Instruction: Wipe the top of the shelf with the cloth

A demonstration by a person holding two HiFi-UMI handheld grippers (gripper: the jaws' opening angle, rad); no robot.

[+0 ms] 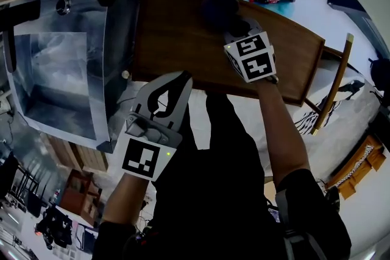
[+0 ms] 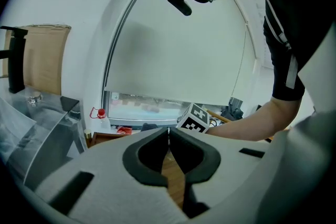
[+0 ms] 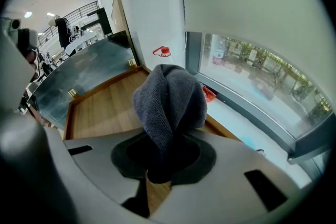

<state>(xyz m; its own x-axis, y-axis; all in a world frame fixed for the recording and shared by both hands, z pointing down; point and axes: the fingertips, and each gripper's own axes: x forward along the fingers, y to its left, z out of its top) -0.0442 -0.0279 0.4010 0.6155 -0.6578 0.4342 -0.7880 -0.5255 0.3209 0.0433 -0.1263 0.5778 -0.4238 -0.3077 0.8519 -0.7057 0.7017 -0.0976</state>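
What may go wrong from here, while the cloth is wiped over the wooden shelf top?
1. The right gripper pinches only a bunched part of the cloth, so a hard stroke may pull it out.
2. The glass panel adjoins one end of the shelf, and a long stroke that way may hit it.

Showing bare shelf top [image 1: 177,33] lying open from the cloth [image 1: 219,6] toward 9 o'clock; ending there against the glass case [image 1: 61,52]; narrowing at 7 o'clock around the left gripper [image 1: 183,77] by the near edge.
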